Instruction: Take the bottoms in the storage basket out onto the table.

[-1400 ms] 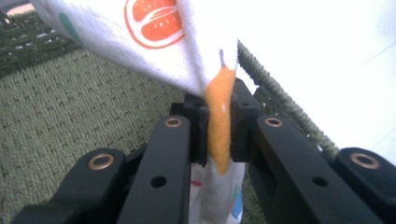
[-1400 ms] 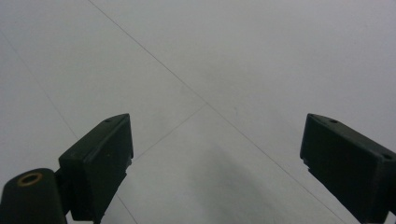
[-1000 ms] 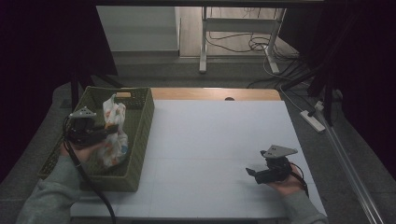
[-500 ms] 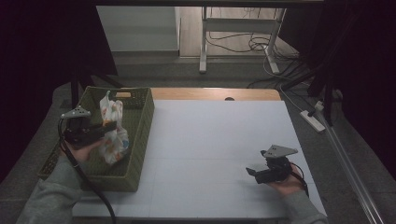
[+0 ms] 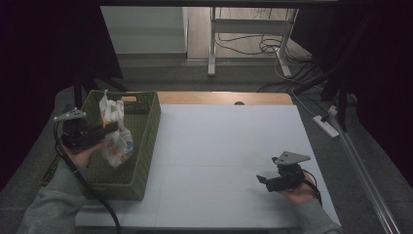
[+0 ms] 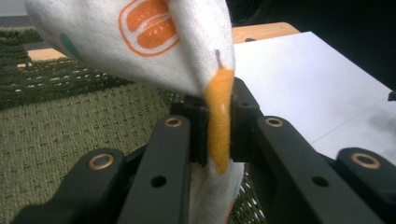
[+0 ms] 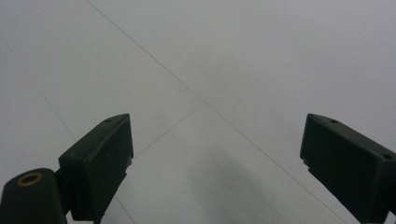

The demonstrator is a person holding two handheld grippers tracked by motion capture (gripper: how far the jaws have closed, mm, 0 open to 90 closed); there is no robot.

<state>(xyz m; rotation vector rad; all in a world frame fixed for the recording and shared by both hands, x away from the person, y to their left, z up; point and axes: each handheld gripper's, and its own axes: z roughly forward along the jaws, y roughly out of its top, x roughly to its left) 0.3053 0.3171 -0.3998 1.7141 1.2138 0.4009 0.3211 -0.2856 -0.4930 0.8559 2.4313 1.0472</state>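
L gripper (image 5: 109,130) clamped on printed white cloth (image 5: 115,134) by its orange edge; cloth hangs over green basket (image 5: 146,127), lifted higher vs 1 s ago, pulled longer. R gripper (image 5: 265,179) jaws spread wide, nothing between, over white table (image 5: 219,141), unchanged from before.

1. You are sitting at a table (image 5: 229,146) whose white top is showing a wooden strip along its far edge.
2. Beyond it, a white frame leg (image 5: 212,46) is standing on the grey floor (image 5: 160,73).
3. Cables (image 5: 263,46) are trailing there, and a power strip (image 5: 326,126) is lying at your right.
4. Darkness is closing in on both sides.
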